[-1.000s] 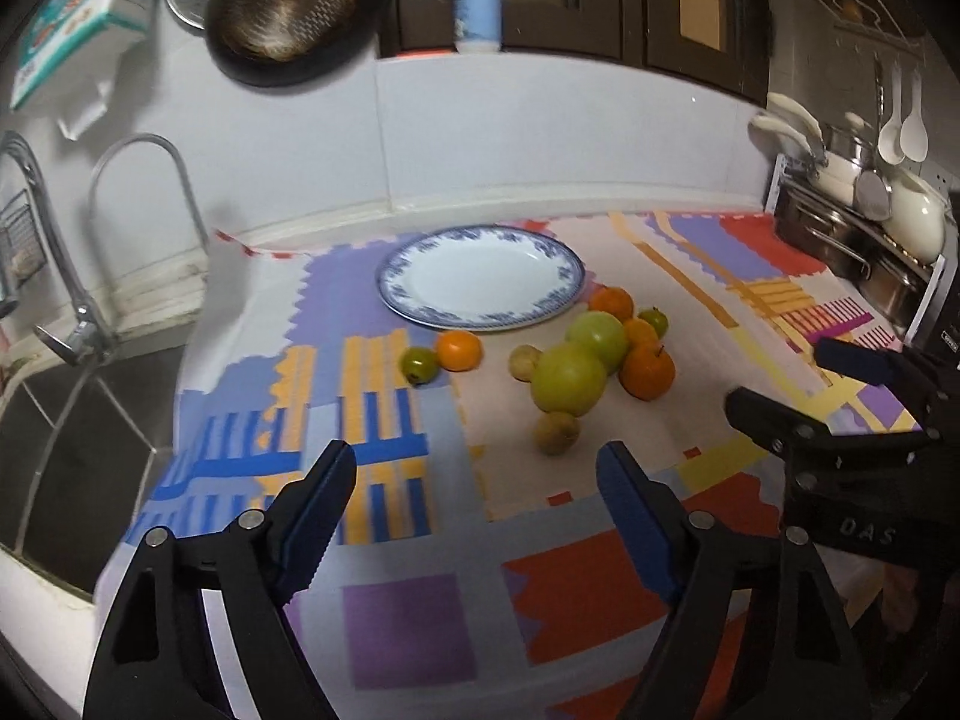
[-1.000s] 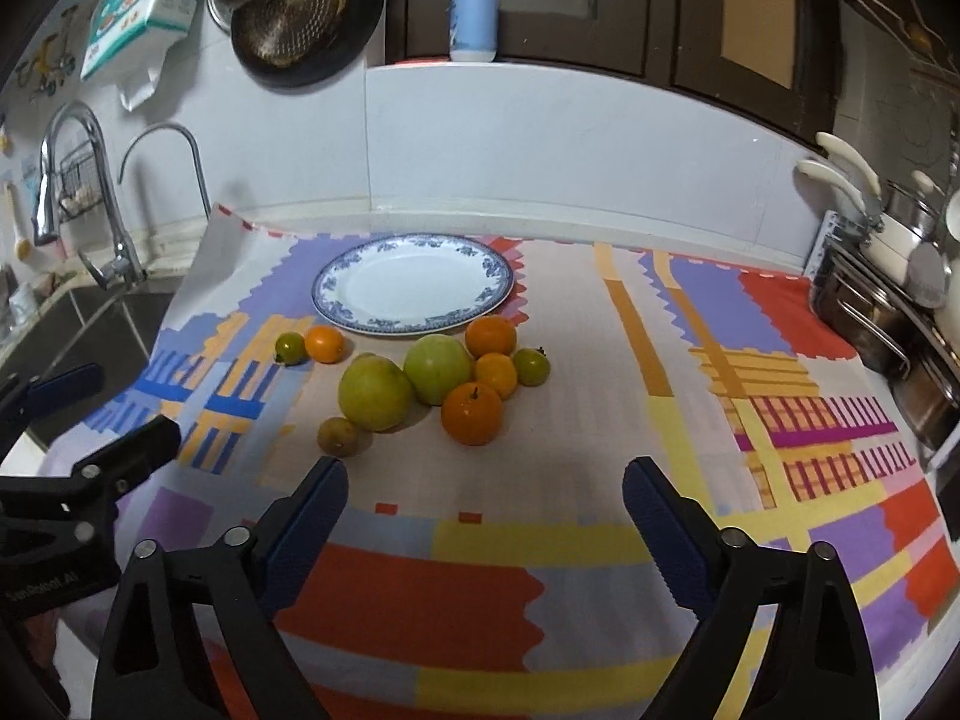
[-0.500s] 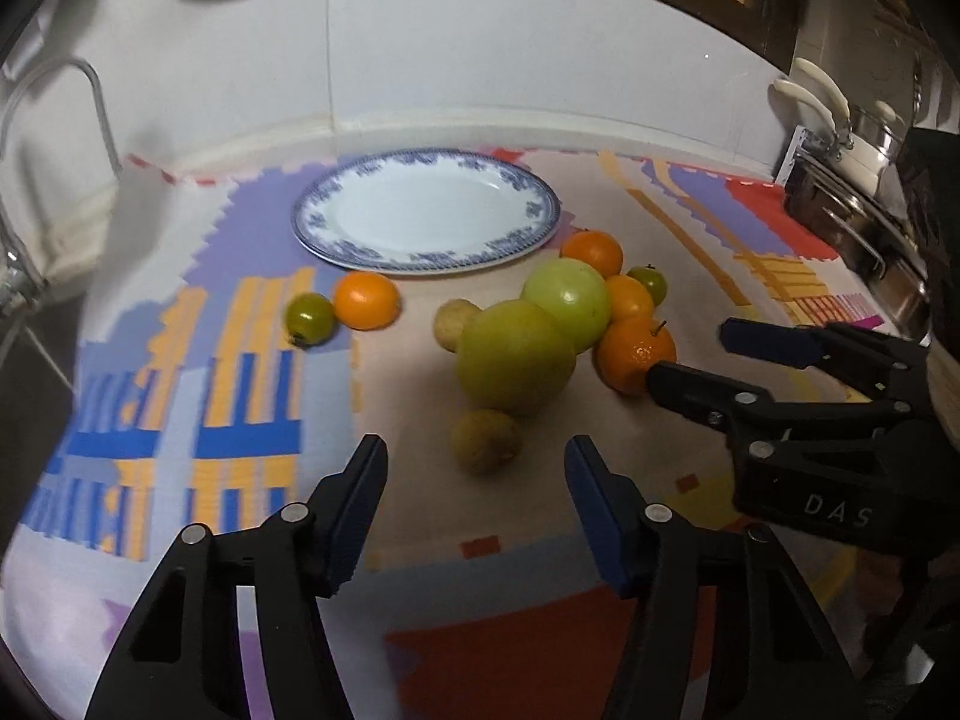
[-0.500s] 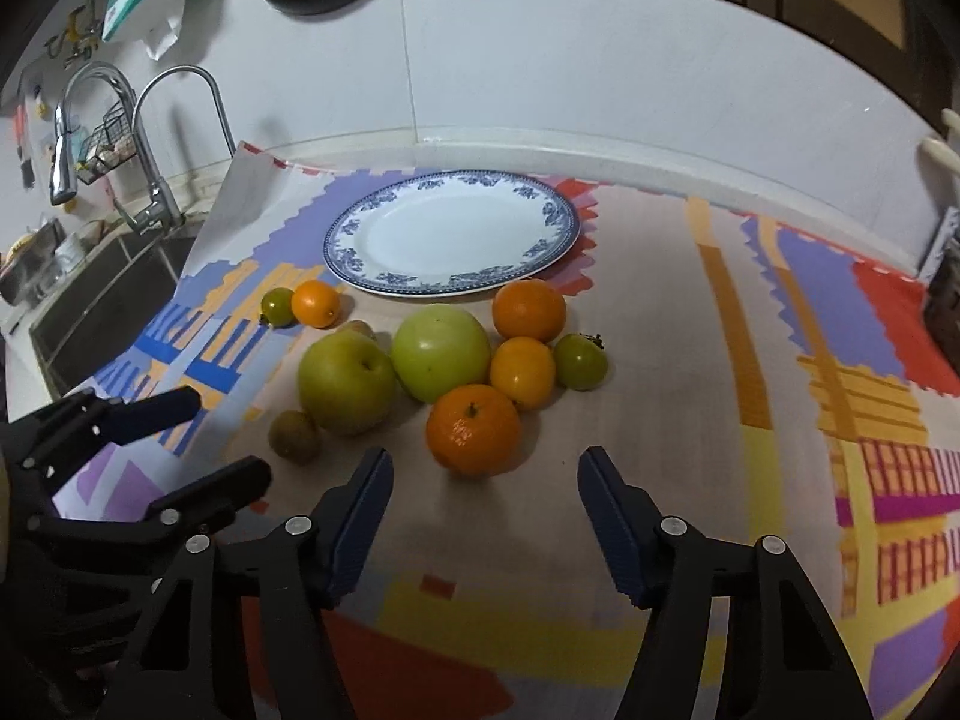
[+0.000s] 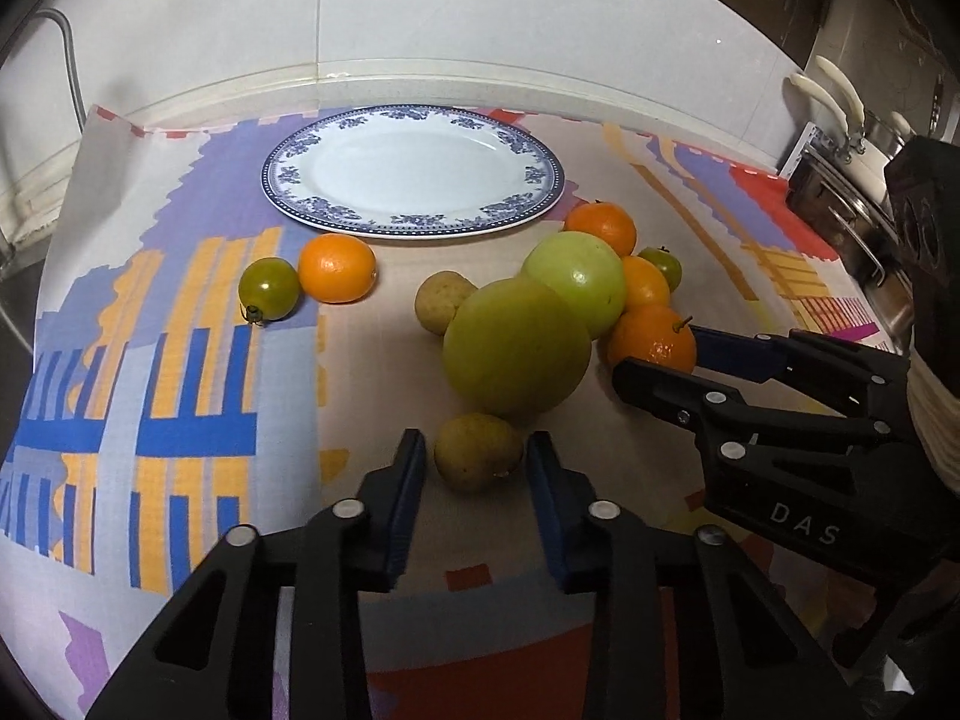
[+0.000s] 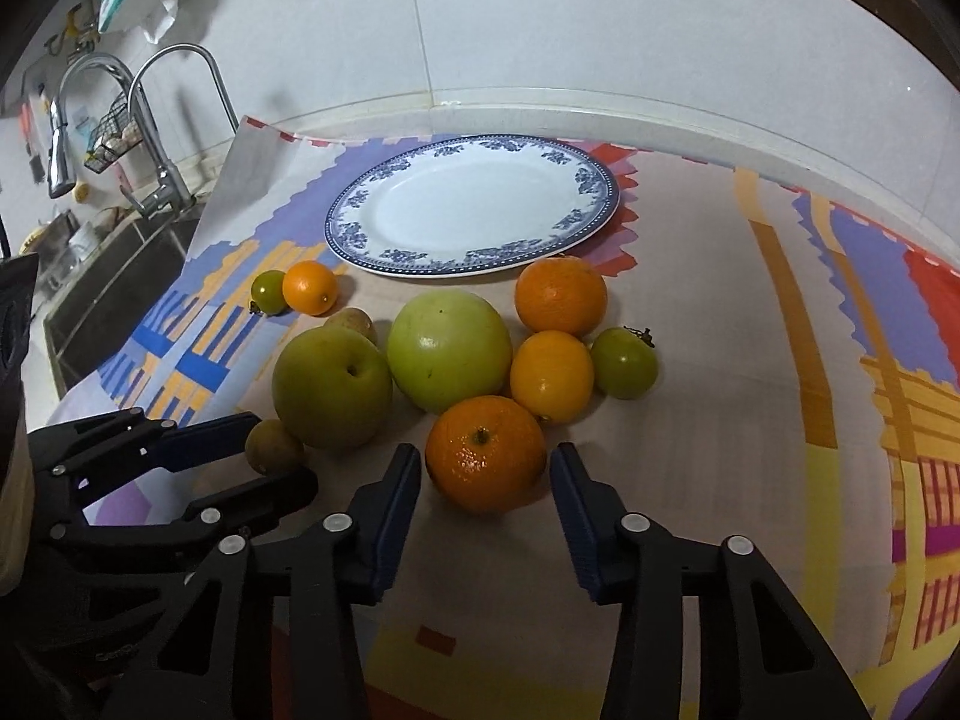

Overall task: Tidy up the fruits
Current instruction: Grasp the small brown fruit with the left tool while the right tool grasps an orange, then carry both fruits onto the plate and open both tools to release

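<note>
**Two grippers at the fruit pile, one fruit between each pair of fingers**

The left gripper (image 5: 476, 468) is low over the table (image 5: 180, 510), which carries a cloth with coloured blocks. A small brown-green fruit (image 5: 477, 451) sits between its blue fingers (image 5: 408, 480). The fingers are closed about as far as they go around this fruit, and the pads seem to touch its sides, though a thin gap may remain on the left.

The right gripper (image 6: 485, 480) has a stemmed orange (image 6: 486, 461) between its fingers (image 6: 396, 498). Its jaws are closing at this moment — the left pad is almost at the peel, and a small gap shows on the right, so the orange is not yet pressed.

Both fruits rest on the cloth at the near edge of the pile. Behind them lie a yellow-green pear (image 6: 332, 387) and a pale green apple (image 6: 449, 350), touching one another, with two more oranges and a green tomato (image 6: 624, 362) just beside. A further small orange (image 5: 336, 267) and green tomato stand apart on the left. The blue-rimmed plate (image 5: 540, 162) lies behind the pile — no fruit is on it.
</note>
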